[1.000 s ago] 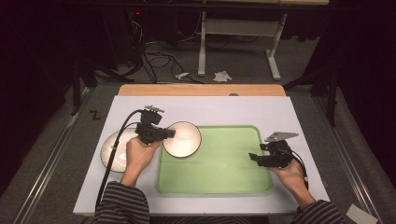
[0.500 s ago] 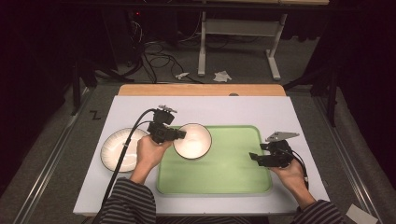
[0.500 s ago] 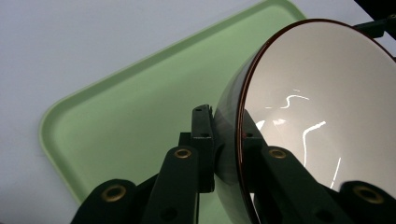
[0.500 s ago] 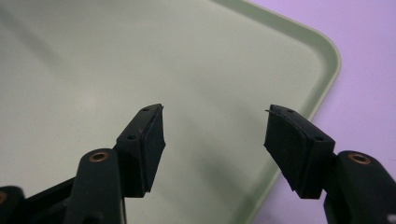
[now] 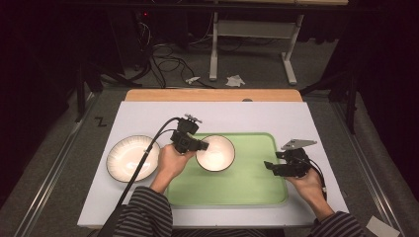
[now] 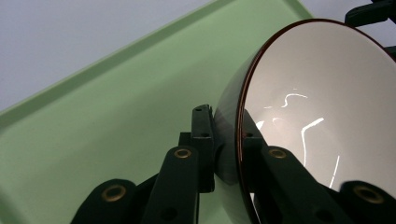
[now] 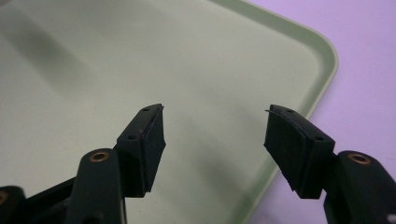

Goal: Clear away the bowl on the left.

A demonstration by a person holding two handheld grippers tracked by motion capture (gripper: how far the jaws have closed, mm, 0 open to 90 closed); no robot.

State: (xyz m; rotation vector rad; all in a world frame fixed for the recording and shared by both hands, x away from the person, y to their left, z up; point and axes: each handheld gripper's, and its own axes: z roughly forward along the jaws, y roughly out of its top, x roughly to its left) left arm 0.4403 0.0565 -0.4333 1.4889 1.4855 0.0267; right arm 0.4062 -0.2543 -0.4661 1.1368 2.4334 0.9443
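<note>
Left tongs (image 6: pixel 229 144) clamped on the rim of the bowl (image 5: pixel 215 153), one jaw on the outer wall and the other inside, as seen close in the left gripper view. Gripping by the rim probably because the thin wall gives the only edge narrow enough to pinch. Bowl (image 6: pixel 317 121) carried tilted, mouth turned sideways in that view, over the left part of the green tray (image 5: pixel 247 190); whether its base touches the tray is hard to tell from above. Likely on its way to being set down in the tray.

Right tongs (image 7: pixel 215 140) apart, nothing between them, poised low over the tray's right end near its rounded corner (image 7: pixel 327 51). Perhaps waiting there to steady the tray or receive the bowl.

Left hand (image 5: pixel 173 163) wrapped around the gripper body from behind, forearm in a striped sleeve (image 5: pixel 146 215) coming in from the bottom edge, tongs pointing right across the surface. Cable (image 5: pixel 143 163) trailing back over the plate. Right hand (image 5: pixel 309 185) cupped under its gripper (image 5: pixel 271 166), tongs pointing left toward the bowl, wrist level.

Farther out: white plate (image 5: pixel 132 158) lying flat on the pale surface (image 5: pixel 148 116) left of the tray, well apart from the bowl's current place.
</note>
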